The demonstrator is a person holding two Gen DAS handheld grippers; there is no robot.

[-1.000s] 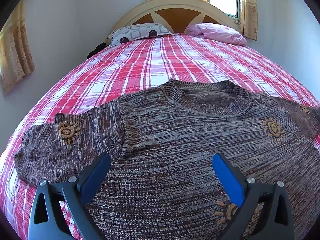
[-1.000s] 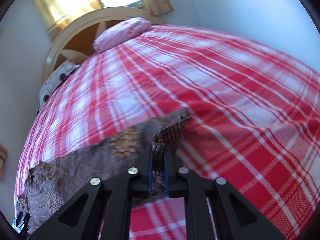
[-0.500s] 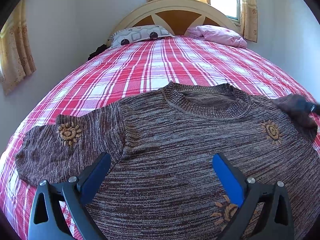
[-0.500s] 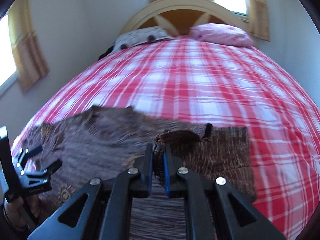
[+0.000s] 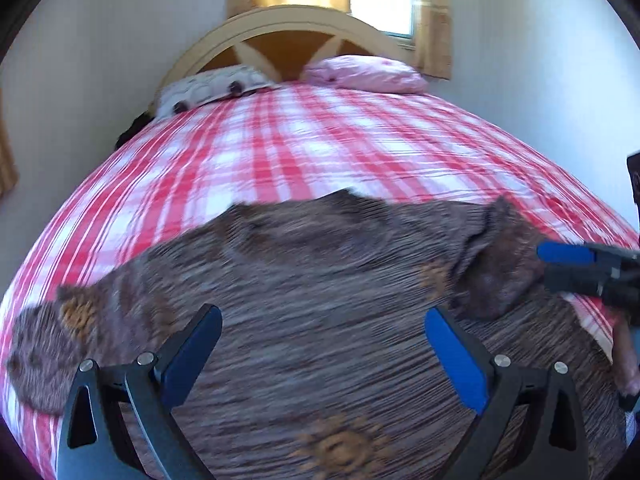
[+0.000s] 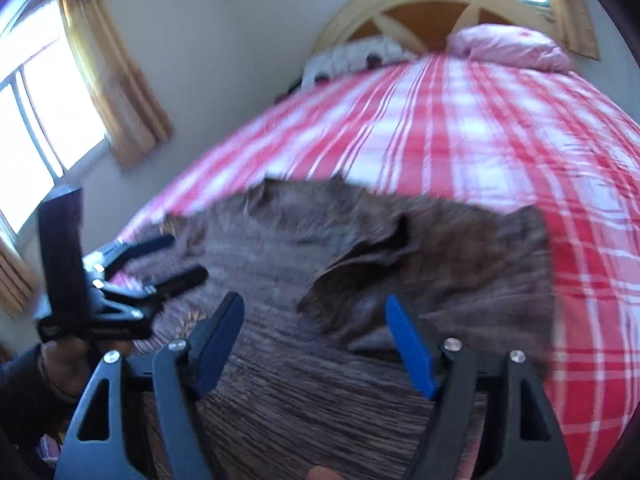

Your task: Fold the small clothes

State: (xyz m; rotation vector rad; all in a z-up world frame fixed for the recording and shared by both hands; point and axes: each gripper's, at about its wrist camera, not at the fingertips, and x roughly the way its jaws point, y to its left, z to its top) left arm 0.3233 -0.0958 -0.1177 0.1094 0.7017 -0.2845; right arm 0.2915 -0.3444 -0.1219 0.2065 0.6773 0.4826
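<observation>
On the checked bedspread [image 5: 320,152] our brown sweater [image 5: 320,320] lies spread flat, its right sleeve [image 6: 368,272] folded in over the chest. We have just been opening the right gripper [image 6: 312,344], whose fingers now stand wide with nothing between them; the left gripper [image 5: 320,356] is wide and empty too. By our reckoning the left sleeve [image 5: 52,340], which lies out flat, and the body remain to fold.

Chunky brown knit sweater [image 5: 320,320], rough and matt, under matt black plastic fingers [image 6: 172,408] with smooth blue pads [image 6: 408,344]. Beyond them, soft checked cotton bedspread [image 5: 320,152], glossy cream wooden headboard [image 5: 280,24].
</observation>
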